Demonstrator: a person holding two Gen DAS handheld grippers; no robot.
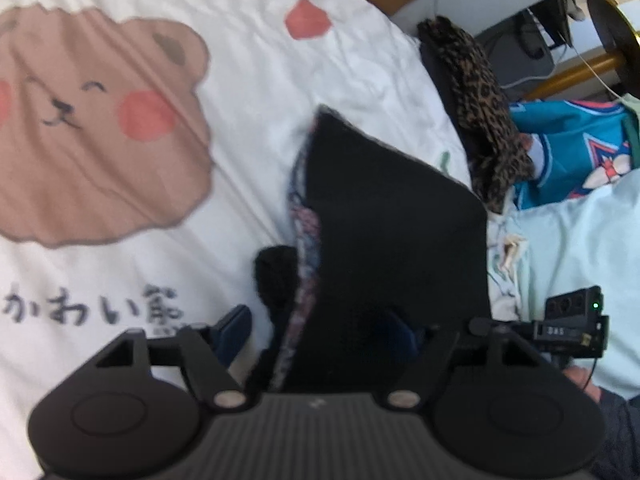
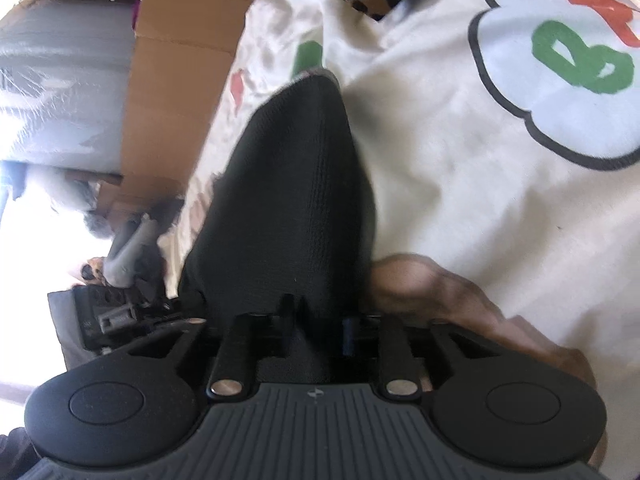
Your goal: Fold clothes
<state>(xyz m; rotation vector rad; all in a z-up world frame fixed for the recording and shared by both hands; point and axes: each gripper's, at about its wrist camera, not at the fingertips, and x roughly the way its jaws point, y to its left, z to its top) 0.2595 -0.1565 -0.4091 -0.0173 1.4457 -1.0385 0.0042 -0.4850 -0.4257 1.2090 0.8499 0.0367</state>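
A black knitted garment [image 1: 392,240] with a patterned inner edge [image 1: 304,232] lies on the bed and runs up between the fingers of my left gripper [image 1: 316,332]. The jaws stand wide. The blue left pad [image 1: 234,332] is clear of the cloth, and the right finger is hidden behind it. In the right wrist view the same black garment [image 2: 288,192] rises as a taut ridge from my right gripper [image 2: 318,320]. Its narrow jaws pinch a bunched end of the cloth.
The white bed sheet [image 1: 248,80] carries a brown bear print and a cloud print [image 2: 560,92]. A leopard-pattern cloth [image 1: 480,112], a teal garment [image 1: 572,148] and pale mint fabric [image 1: 580,240] lie to the right. A cardboard box [image 2: 172,80] stands beside the bed.
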